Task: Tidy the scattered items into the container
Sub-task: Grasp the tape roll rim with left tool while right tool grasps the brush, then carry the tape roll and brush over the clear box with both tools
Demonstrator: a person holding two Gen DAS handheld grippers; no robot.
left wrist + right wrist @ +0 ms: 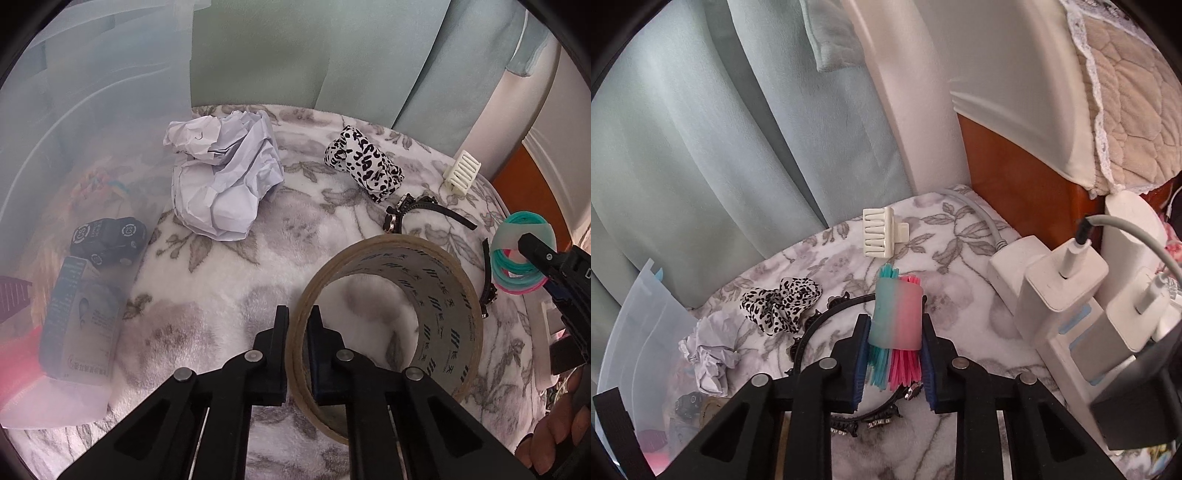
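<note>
Left tool (298, 325) pinches the near rim of the tape roll (388, 325), standing on the flowery blanket (229, 302). It is light, stiff and smooth. Right tool (894, 356) squeezes the soft hair-tie bundle (897, 319). The clear bin (81, 122) waits left.

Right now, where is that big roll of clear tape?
The tape roll stands on edge on the floral blanket, low in the left wrist view, its near rim pinched by the left gripper, right of the clear bin.
</note>
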